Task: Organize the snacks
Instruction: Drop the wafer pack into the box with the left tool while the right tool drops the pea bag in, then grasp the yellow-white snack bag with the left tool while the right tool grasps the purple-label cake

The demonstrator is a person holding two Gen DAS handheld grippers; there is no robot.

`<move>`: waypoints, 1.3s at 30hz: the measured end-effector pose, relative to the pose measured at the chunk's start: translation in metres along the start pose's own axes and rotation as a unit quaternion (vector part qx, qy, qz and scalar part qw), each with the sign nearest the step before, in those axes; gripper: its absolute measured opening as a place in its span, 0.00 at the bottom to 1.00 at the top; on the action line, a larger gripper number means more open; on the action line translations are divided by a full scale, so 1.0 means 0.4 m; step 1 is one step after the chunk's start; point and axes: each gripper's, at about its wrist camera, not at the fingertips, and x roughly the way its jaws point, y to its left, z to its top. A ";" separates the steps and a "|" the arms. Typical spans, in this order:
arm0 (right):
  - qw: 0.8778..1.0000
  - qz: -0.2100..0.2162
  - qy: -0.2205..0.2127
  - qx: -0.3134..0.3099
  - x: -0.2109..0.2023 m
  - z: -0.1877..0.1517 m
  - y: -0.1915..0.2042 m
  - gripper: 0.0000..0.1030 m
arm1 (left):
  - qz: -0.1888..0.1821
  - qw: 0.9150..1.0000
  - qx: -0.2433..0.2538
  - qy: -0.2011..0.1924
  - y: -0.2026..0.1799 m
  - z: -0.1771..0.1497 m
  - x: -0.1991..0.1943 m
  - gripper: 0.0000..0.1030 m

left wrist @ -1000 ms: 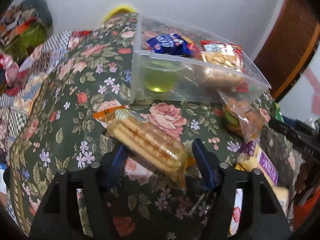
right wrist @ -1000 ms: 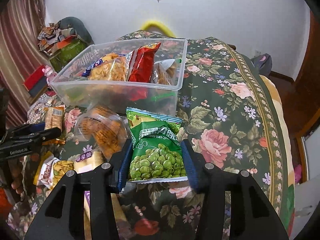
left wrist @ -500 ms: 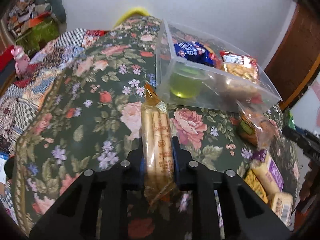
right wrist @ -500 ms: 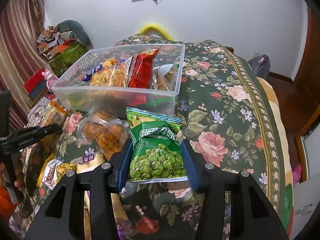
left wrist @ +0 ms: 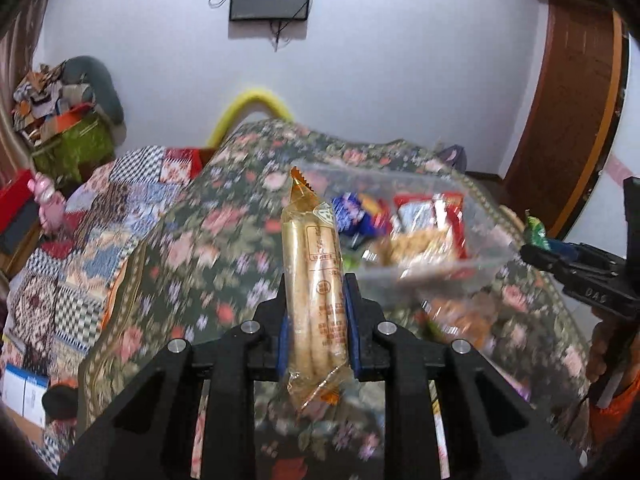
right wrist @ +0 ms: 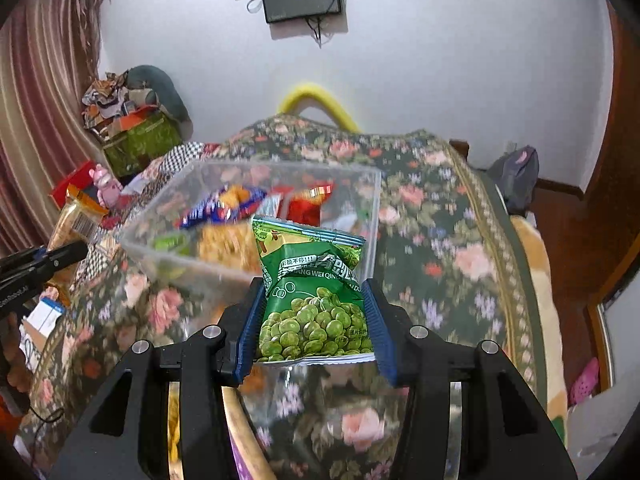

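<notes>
Currently: L hand-held gripper (left wrist: 316,314) clamps biscuit pack (left wrist: 316,280), upright. R hand-held gripper (right wrist: 314,320) clamps pea bag (right wrist: 314,300). Bin (right wrist: 160,236) ahead of both.

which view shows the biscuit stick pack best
The left wrist view: the biscuit stick pack stands upright, centred and sharp, clamped in the left tongs. The right wrist view shows only its orange end at the left edge.

The green pea packet (right wrist: 316,308) carries white Chinese characters over the Latin letters "ANG WEI QIN" and a pale "80". The other hand-held gripper (left wrist: 596,284) shows "DAS"-like embossed letters. Print on the biscuit stick packet (left wrist: 316,284) is unreadable.
</notes>
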 end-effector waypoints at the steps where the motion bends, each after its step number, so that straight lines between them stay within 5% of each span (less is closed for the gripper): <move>1: 1.000 -0.002 -0.003 -0.001 0.001 0.006 0.001 0.44 | 0.000 1.000 0.004 -0.005 -0.009 0.015 0.006 0.22; 12: 1.000 -0.019 0.015 0.006 0.120 0.069 -0.010 0.44 | -0.038 0.999 0.002 0.029 -0.042 0.102 0.166 0.22; 22: 0.999 -0.033 0.031 -0.003 0.160 0.069 -0.003 0.48 | -0.018 0.998 0.017 0.055 -0.071 0.110 0.250 0.24; 30: 1.000 -0.017 0.007 -0.021 0.074 0.060 0.019 0.72 | -0.017 0.999 0.018 0.032 -0.079 0.088 0.161 0.67; 36: 0.998 0.013 0.020 -0.050 0.004 -0.006 0.048 0.77 | -0.026 0.998 0.044 0.033 -0.105 0.032 0.062 0.83; 39: 0.997 0.031 0.047 -0.057 0.003 -0.062 0.058 0.77 | -0.023 0.997 0.055 0.046 -0.115 -0.015 0.040 0.84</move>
